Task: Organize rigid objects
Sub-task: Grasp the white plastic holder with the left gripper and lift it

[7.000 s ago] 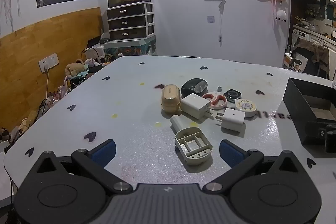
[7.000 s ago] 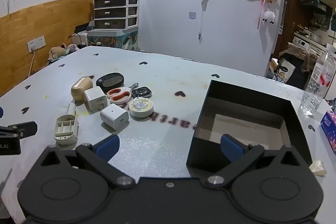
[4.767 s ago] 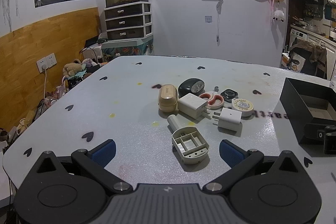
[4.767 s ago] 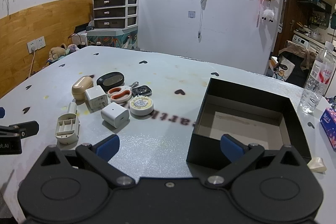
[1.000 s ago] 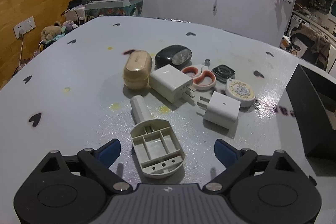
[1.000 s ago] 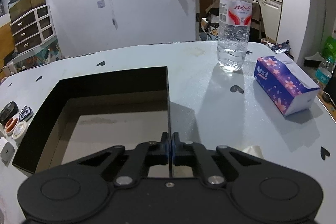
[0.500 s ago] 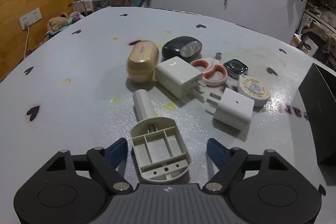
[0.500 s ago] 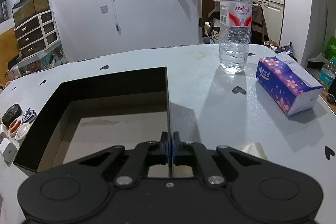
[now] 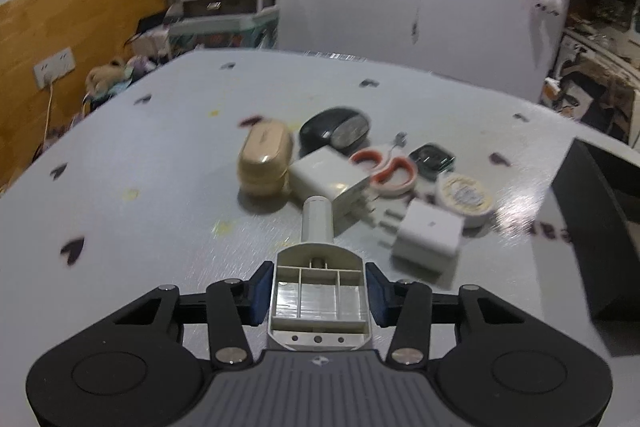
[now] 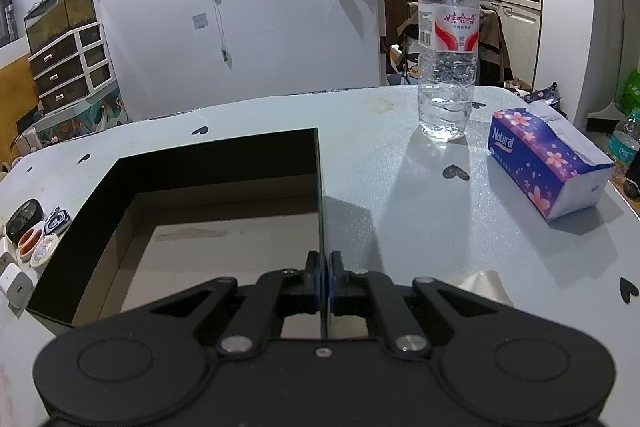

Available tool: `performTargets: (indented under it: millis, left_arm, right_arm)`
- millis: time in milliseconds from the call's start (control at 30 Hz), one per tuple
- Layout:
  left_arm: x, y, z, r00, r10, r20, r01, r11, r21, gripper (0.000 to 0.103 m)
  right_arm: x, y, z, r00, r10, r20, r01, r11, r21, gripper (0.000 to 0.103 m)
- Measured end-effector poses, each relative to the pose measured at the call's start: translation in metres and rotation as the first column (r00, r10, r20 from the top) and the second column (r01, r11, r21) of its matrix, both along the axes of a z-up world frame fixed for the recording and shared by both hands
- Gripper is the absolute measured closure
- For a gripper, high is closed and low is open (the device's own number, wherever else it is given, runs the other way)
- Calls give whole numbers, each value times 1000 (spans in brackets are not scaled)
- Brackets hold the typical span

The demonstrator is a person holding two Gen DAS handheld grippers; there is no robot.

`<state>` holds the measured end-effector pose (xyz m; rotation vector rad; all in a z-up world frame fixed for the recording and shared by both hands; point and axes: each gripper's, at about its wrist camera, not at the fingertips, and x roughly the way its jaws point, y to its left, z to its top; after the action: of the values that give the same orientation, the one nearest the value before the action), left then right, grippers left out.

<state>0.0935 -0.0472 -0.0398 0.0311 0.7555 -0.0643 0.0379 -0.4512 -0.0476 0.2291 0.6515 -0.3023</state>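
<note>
Holder (image 9: 319, 297) is clamped by the left gripper (image 9: 318, 293) — it should be lifted level, clear of the plugs (image 9: 426, 237); the box (image 10: 224, 163) wall is pinched by the right gripper (image 10: 323, 277).

Beige compartment piece (image 9: 319, 297) with round stem pointing away, open side up, ahead of it a cluster: tan oval case (image 9: 265, 161), black oval case (image 9: 335, 131), two white chargers (image 9: 329, 177) (image 9: 429, 237), orange-handled scissors (image 9: 385, 170), tape roll (image 9: 465, 194); black box (image 10: 208, 203) open, empty, upright

A water bottle (image 10: 447, 67) stands near a tissue pack (image 10: 544, 163) on the table (image 10: 400, 155).
</note>
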Motion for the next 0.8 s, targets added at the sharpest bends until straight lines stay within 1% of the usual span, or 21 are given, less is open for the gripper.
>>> performTargets:
  millis: [100, 200, 300, 367, 467, 533, 700, 800]
  left_arm:
    - [-4, -9, 12, 999, -36, 38, 37, 999, -8, 55]
    - [-6, -23, 28, 992, -97, 79, 98, 995, -16, 55]
    - [-5, -45, 45, 978, -167, 126, 172, 985, -24, 55]
    - [-3, -64, 55, 962, -222, 159, 228, 973, -26, 55]
    - [-2, -97, 66, 932, -307, 191, 319, 947, -33, 55]
    - [0, -119, 68, 913, -363, 189, 376, 926, -37, 55]
    - [10, -176, 70, 867, -469, 168, 487, 869, -88, 55]
    - [15, -212, 65, 842, -523, 129, 537, 835, -120, 55]
  right_arm:
    - [0, 0, 0, 1000, 0, 1, 0, 1000, -2, 99]
    - [-1, 0, 0, 1000, -1, 2, 1, 1000, -2, 99]
    - [-1, 1, -1, 1000, 0, 2, 0, 1000, -2, 99]
    - [-1, 1, -1, 1000, -1, 3, 1, 1000, -7, 99]
    - [-1, 3, -1, 1000, -1, 3, 1, 1000, -17, 99]
    - [-2, 3, -1, 1000, 0, 4, 0, 1000, -14, 99]
    - [-2, 2, -1, 1000, 1, 5, -1, 1000, -12, 99]
    - [-2, 1, -1, 1000, 2, 7, -2, 1000, -8, 99]
